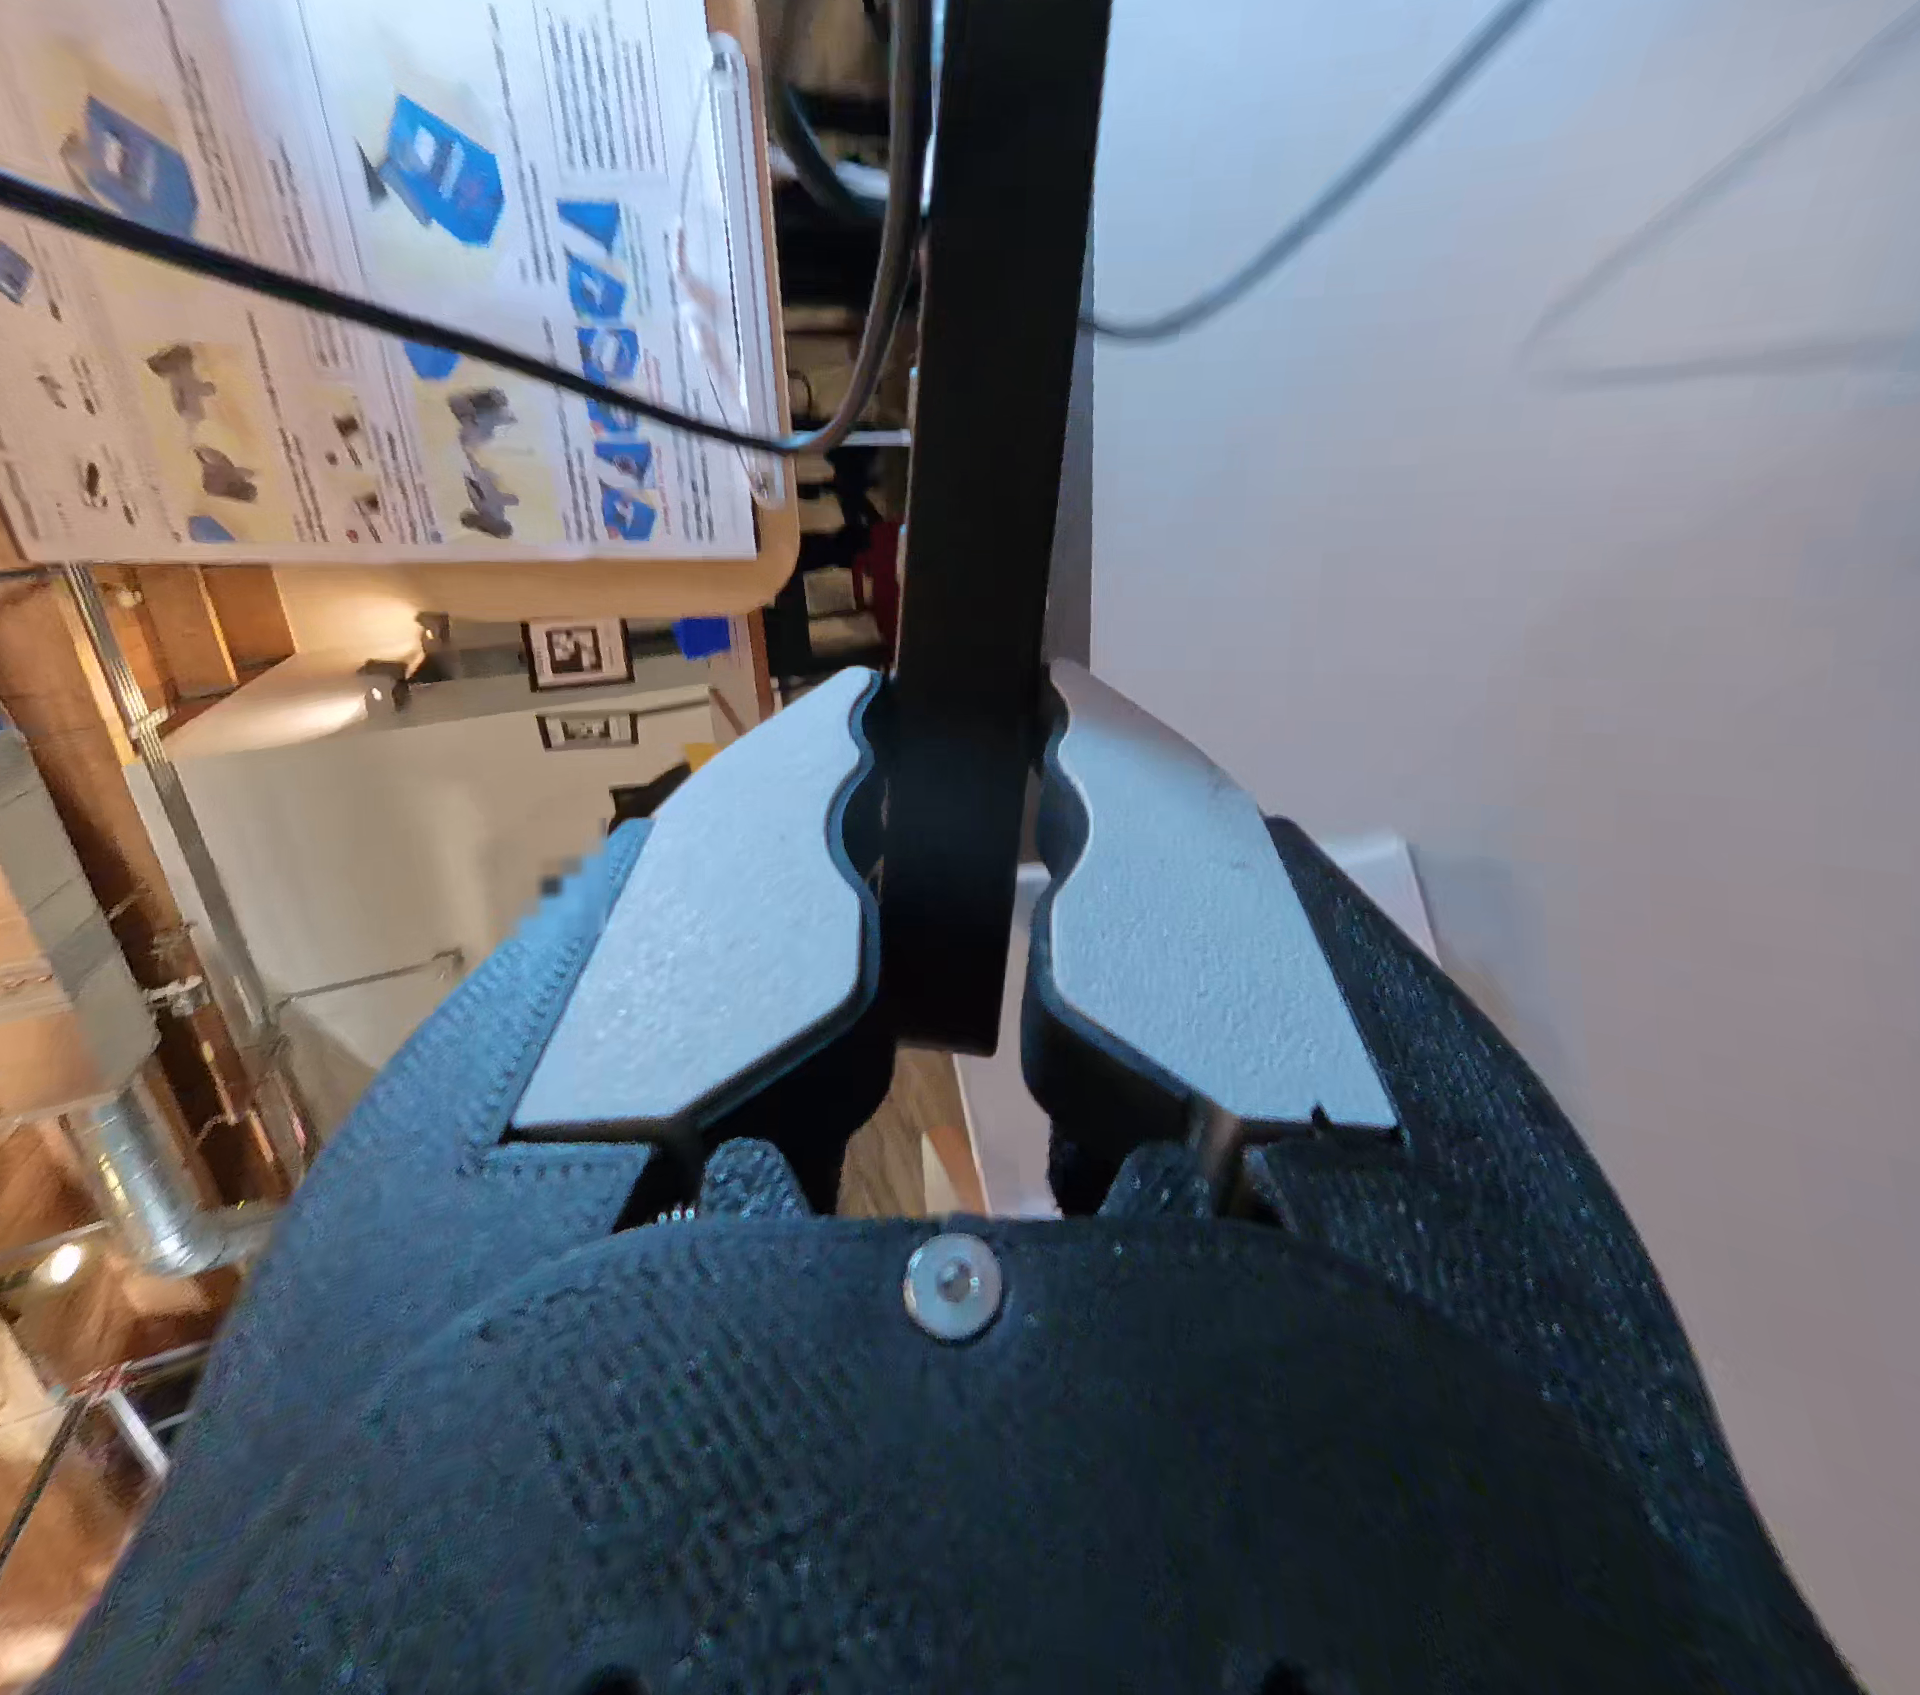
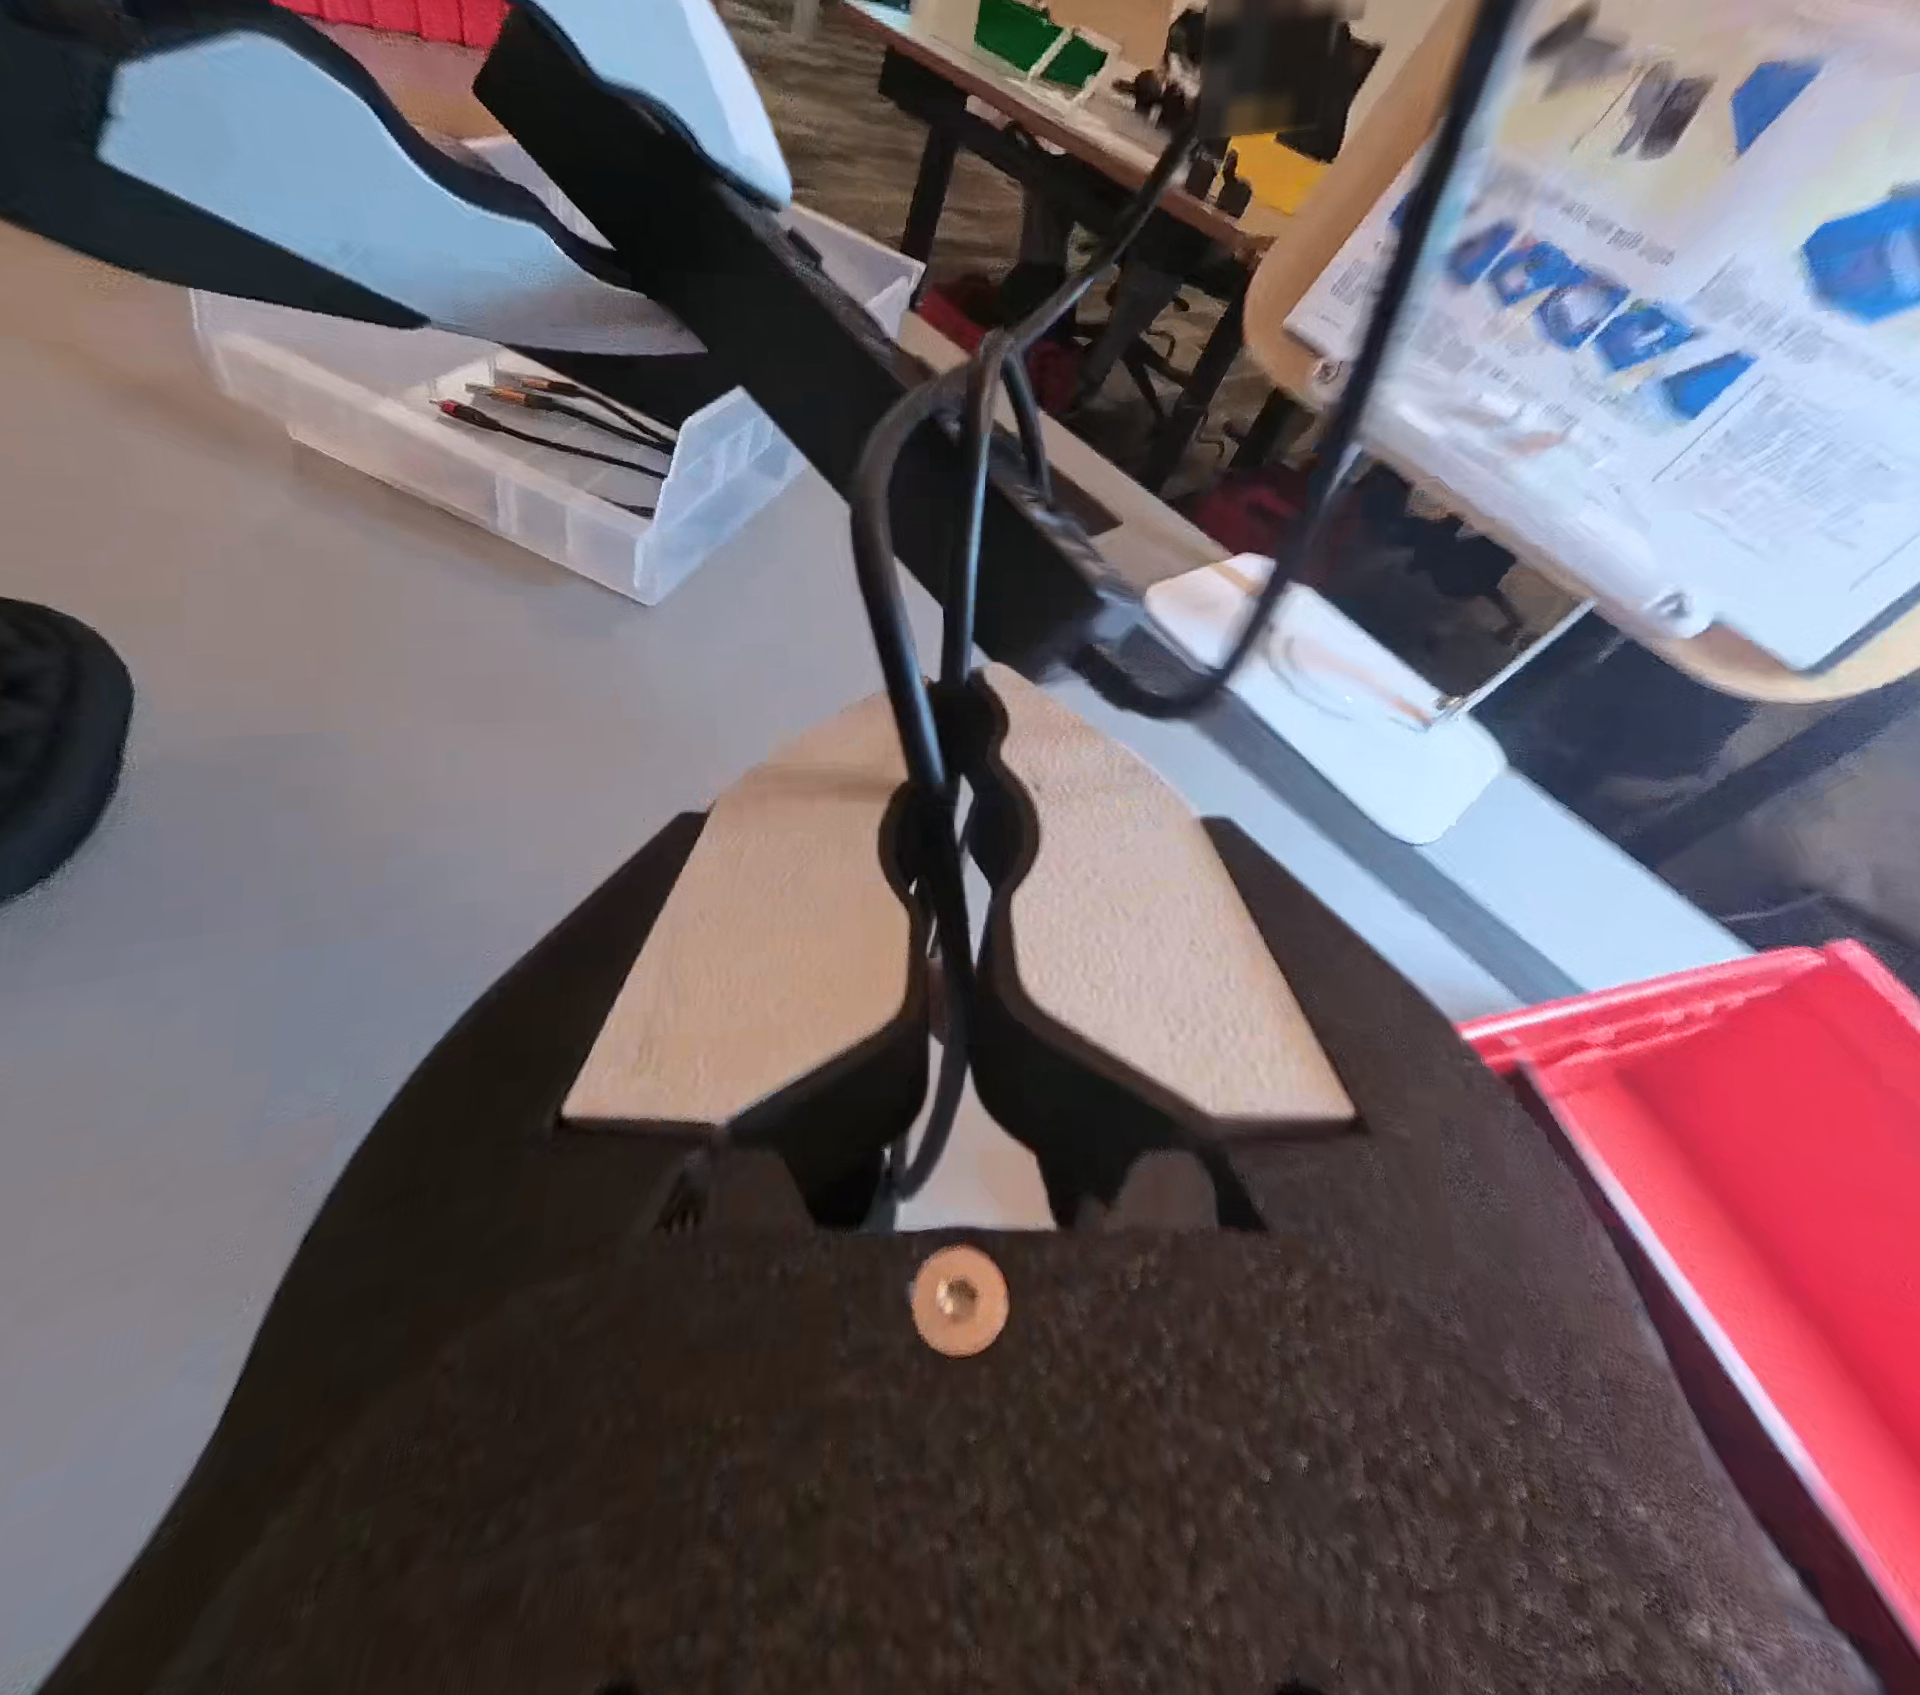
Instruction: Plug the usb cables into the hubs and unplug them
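**Both of your grippers are clamped: hub on the left, cables on the right**

You are working over a smooth pale grey table (image 2: 343, 710) in an open workroom, with other tables and a patterned carpet behind. On the table sit a clear plastic organiser box (image 2: 582, 492) with a few thin leads in it, a red bin (image 2: 1756, 1157) at your right, and a light wooden board (image 1: 758, 211) on a white stand, carrying a printed sheet with blue pictures.

Your left gripper (image 1: 956, 845) has its grey, grainy pads pressed on either side of a long, flat, matt black hub (image 1: 1008, 295), held up off the table. From the right wrist view the same hub (image 2: 790, 326) runs as a slanted bar towards the table's far edge.

Your right gripper (image 2: 961, 835) is nearly closed, pinching thin black usb cables (image 2: 883, 502) in the wavy notch between its pads. The cables loop up to the hub; whether a plug is seated there is hard to tell through the blur.
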### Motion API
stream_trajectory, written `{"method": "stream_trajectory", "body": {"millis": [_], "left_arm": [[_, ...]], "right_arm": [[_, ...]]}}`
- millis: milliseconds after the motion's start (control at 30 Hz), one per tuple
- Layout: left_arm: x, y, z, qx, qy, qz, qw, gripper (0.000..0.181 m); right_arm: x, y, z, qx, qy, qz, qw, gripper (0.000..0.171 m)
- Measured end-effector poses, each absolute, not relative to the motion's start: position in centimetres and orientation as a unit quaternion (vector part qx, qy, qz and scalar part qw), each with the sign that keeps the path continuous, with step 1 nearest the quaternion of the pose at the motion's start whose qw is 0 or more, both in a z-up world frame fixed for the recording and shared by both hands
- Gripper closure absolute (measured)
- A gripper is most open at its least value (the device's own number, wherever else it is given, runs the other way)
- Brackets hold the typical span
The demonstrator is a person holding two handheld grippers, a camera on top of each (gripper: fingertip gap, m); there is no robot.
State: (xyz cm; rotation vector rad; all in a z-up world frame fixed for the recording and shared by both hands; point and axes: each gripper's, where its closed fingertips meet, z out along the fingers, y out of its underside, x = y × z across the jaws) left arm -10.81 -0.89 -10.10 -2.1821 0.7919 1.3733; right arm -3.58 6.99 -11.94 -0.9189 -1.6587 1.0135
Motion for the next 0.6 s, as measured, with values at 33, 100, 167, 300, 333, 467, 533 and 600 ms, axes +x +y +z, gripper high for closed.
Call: {"method": "stream_trajectory", "body": {"millis": [33,100,167,300,333,467,533,600], "left_arm": [[-11.5,-1.6,-10.7,-0.797,0.288,0.493,0.199,0.155],[-12.5,-3.0,-12.2,-0.804,0.303,0.484,0.168,0.155],[-12.4,-4.3,-13.5,-0.802,0.328,0.477,0.146,0.155],[-8.0,-5.4,-14.2,-0.809,0.356,0.402,0.238,0.155],[-6.5,-5.7,-13.8,-0.808,0.363,0.373,0.277,0.155],[-2.8,-6.3,-10.2,-0.798,0.3,0.253,0.458,0.155],[-2.4,-5.9,-8.8,-0.791,0.236,0.199,0.528,0.155],[-2.8,-5.0,-8.9,-0.793,0.176,0.164,0.559,0.155]], "right_arm": [[-3.0,7.3,-11.2,-0.357,-0.687,0.411,0.481,0.169],[-1.7,7.6,-9.7,-0.322,-0.708,0.418,0.47,0.169],[-0.8,8.9,-6.9,-0.317,-0.673,0.467,0.477,0.169],[-0.7,14.9,-4.1,-0.404,-0.558,0.559,0.461,0.169],[-1.1,16.6,-5.0,-0.438,-0.538,0.556,0.458,0.169],[-2.9,15.1,-10.7,-0.469,-0.586,0.528,0.397,0.17],[-3.6,11.9,-12.7,-0.454,-0.621,0.528,0.36,0.17],[-3.9,8.3,-13.9,-0.431,-0.646,0.54,0.324,0.17]]}}
